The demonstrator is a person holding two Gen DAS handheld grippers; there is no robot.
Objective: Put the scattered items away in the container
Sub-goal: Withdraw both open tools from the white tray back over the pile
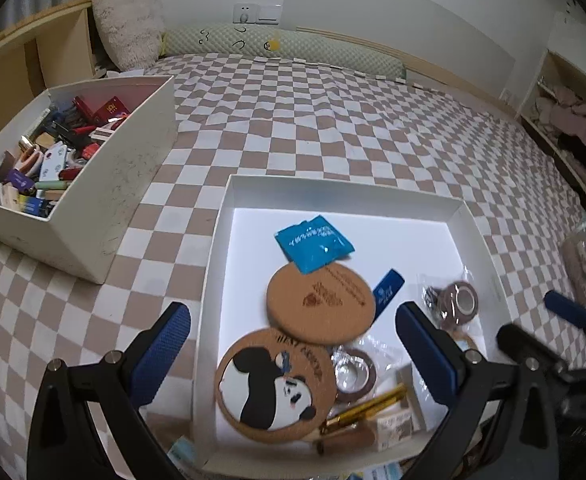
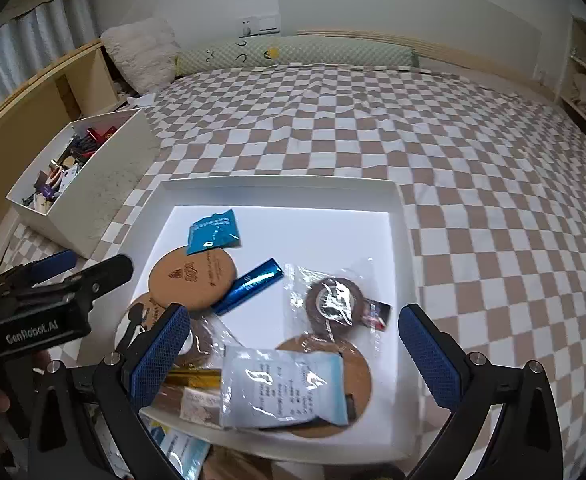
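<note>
A shallow white tray (image 1: 229, 200) (image 2: 401, 216) lies on the checkered bed. In it are a teal sachet (image 1: 313, 243) (image 2: 213, 231), a plain cork coaster (image 1: 320, 300) (image 2: 193, 277), a panda cork coaster (image 1: 273, 386), a blue tube (image 1: 387, 292) (image 2: 249, 286), bagged brown tape rolls (image 1: 457, 304) (image 2: 333, 304), a gold pen (image 1: 367, 402) and a pale blue packet (image 2: 285, 388). My left gripper (image 1: 293, 352) is open over the tray's near left edge, above the panda coaster. My right gripper (image 2: 293, 352) is open and empty above the pale packet.
A deep white box (image 1: 105, 208) (image 2: 93, 200) full of small items stands on the bed to the left. A long green bolster (image 1: 277, 46) and a fluffy pillow (image 1: 127, 28) lie at the headboard. Wooden shelving flanks the bed. Loose packets lie below the tray's near edge (image 2: 181, 452).
</note>
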